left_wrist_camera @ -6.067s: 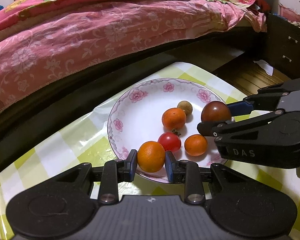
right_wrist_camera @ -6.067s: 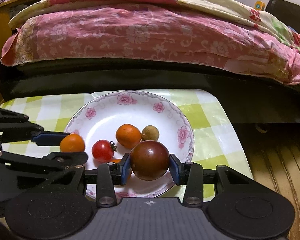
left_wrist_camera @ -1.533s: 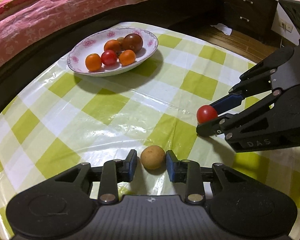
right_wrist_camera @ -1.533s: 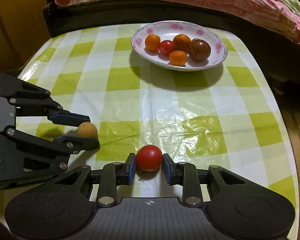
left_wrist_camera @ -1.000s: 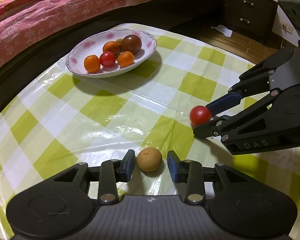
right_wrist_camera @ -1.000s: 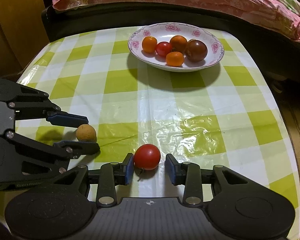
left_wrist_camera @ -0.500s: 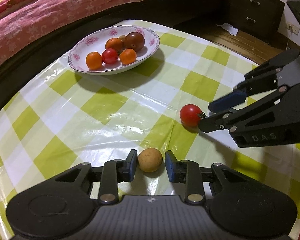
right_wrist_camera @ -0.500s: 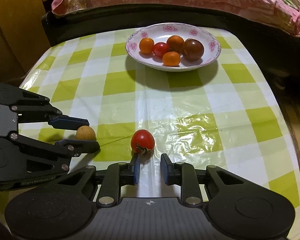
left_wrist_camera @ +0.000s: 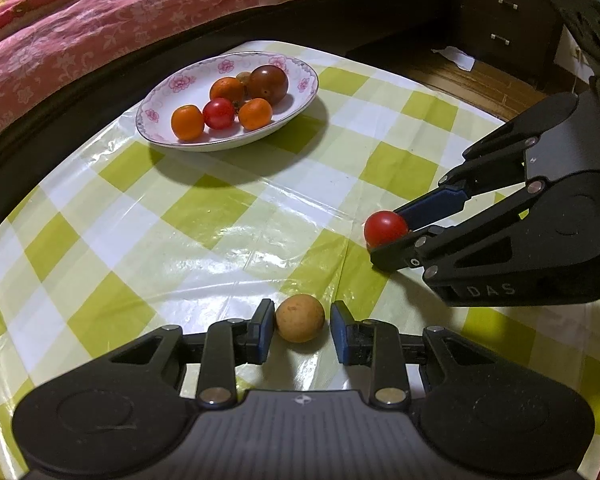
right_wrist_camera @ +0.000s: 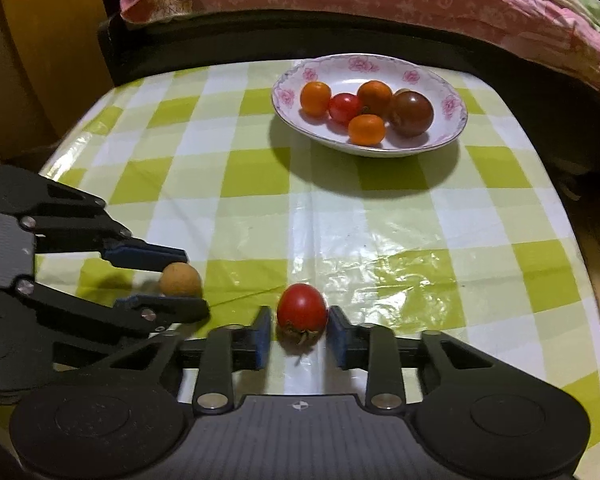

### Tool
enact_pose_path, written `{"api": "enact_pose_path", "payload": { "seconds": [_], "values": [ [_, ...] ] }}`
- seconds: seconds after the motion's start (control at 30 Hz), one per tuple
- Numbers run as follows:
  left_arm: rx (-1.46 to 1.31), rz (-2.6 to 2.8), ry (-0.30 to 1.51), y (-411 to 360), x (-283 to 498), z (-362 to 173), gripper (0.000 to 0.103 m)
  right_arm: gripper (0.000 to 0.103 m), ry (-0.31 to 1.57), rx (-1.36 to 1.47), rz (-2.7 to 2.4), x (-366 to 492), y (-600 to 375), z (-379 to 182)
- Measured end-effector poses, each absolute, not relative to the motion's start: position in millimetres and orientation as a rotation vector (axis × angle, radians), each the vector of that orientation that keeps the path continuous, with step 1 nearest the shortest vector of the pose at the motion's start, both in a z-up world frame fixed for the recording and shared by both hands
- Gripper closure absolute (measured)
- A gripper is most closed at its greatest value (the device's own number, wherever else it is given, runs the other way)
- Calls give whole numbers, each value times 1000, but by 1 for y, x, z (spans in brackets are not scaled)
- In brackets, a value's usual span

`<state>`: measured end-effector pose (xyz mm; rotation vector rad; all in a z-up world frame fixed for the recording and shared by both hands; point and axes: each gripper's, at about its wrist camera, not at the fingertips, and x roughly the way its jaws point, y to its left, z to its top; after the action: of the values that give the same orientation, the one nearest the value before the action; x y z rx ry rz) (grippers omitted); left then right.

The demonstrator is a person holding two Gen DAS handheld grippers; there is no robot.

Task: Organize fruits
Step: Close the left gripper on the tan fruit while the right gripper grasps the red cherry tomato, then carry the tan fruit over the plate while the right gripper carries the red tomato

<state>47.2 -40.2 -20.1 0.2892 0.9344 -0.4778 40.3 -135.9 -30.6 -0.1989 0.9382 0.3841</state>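
a tan round fruit (left_wrist_camera: 300, 318) sat on the checked worktop (left_wrist_camera: 204, 216) between the parted pads of the left tongs (left_wrist_camera: 300, 330), a sliver of gap on each side. at its 2 o'clock, in the left wrist view, a red tomato (right_wrist_camera: 302, 310) lay stem-down between the right tongs (right_wrist_camera: 299, 334), also spread and not pressing it. far off at 11 o'clock a floral plate (left_wrist_camera: 300, 68) held three orange fruits, a red tomato and a dark one. a pink bed cover (left_wrist_camera: 120, 20) lay behind.
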Motion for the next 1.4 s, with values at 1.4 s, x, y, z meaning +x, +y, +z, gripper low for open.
{"api": "enact_pose_path", "payload": {
  "seconds": [1.4],
  "values": [
    [237,-326,805,-48,170,10,69,80,800,-92,276,140,-150,7]
  ]
}}
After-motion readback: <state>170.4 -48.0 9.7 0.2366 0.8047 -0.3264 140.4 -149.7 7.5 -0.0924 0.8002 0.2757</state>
